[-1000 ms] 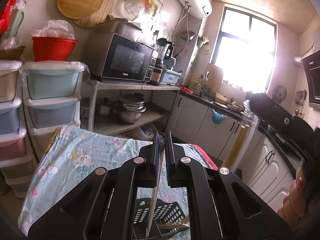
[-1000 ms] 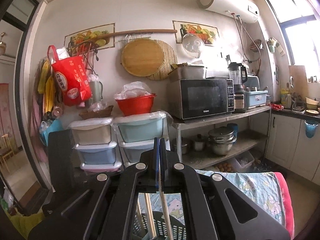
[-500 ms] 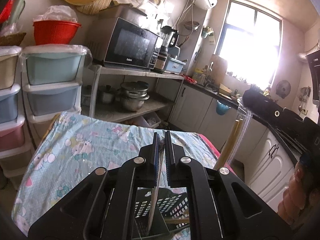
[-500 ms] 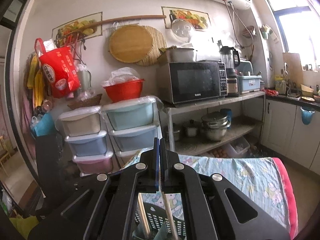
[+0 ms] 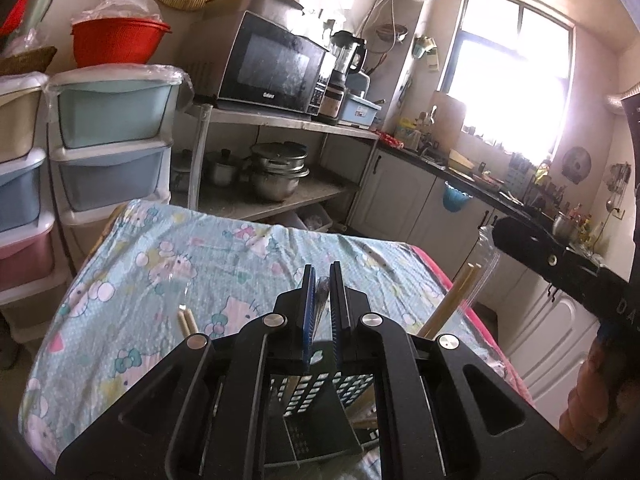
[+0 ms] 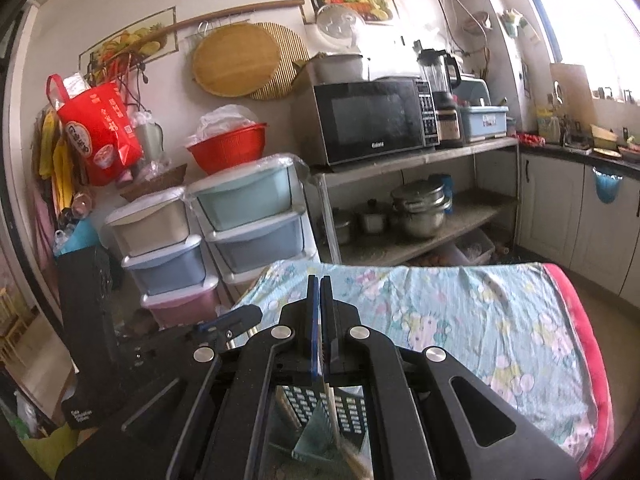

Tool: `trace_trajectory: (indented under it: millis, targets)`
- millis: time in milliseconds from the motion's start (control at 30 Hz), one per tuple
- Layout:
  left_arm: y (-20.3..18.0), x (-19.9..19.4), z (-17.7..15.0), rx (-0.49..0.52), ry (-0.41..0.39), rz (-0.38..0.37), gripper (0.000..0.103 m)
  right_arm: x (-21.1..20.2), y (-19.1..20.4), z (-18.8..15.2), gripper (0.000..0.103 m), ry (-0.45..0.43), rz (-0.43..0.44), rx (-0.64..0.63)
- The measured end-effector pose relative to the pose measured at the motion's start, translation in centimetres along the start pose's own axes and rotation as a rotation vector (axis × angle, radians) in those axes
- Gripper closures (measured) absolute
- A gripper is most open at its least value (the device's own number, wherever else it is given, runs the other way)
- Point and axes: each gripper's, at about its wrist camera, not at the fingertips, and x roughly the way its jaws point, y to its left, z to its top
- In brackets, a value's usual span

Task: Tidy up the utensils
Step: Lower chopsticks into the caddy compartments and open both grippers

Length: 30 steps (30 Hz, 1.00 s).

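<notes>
Both your grippers have tipped lower than a second ago, showing more cloth-covered worktop (image 5: 208, 248). Your left gripper (image 5: 321, 312) points down over the black utensil basket (image 5: 320, 396), jaws pinching a thin metal utensil (image 5: 320, 300). Your right gripper (image 6: 320, 320) pinches a wrapped chopstick (image 6: 334, 404) entering the basket. More chopsticks (image 5: 452, 304) stand beside.
</notes>
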Motion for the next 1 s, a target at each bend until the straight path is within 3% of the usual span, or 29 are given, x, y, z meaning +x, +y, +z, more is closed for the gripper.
trace_trajectory:
  millis: [100, 167, 300, 367, 500, 667, 833, 1000]
  targets:
    - [0.2, 0.0, -0.5, -0.004, 0.012, 0.005, 0.099, -0.1, -0.3, -0.7, 0.083, 0.014, -0.005, 0.006]
    - [0.3, -0.2, -0.7, -0.004, 0.013, 0.013, 0.088, -0.3, -0.5, -1.2, 0.082, 0.022, -0.009, 0.01]
    - [0.5, -0.9, -1.1, -0.009, 0.009, 0.018, 0.077, -0.6, -0.8, -1.8, 0.072, 0.036, -0.021, 0.008]
    - [0.5, -1.3, -1.2, -0.008, 0.005, 0.029, 0.062, -0.8, -0.9, -2.1, 0.07, 0.042, -0.025, 0.007]
    - [0.7, -2.1, -1.5, -0.016, -0.005, 0.034, 0.051, -1.6, -1.1, -2.6, 0.065, 0.047, -0.033, 0.004]
    - [0.9, -3.3, -1.9, -0.018, -0.005, 0.031, 0.028, -2.7, -1.0, -3.3, 0.058, 0.061, -0.037, -0.011]
    - [0.8, -4.3, -2.4, -0.017, 0.001, 0.031, 0.015, -3.7, -0.9, -3.8, 0.051, 0.071, -0.046, -0.025]
    - [0.8, -5.4, -2.9, -0.021, 0.006, 0.026, 0.011, -4.8, -0.8, -4.4, 0.046, 0.082, -0.055, -0.031]
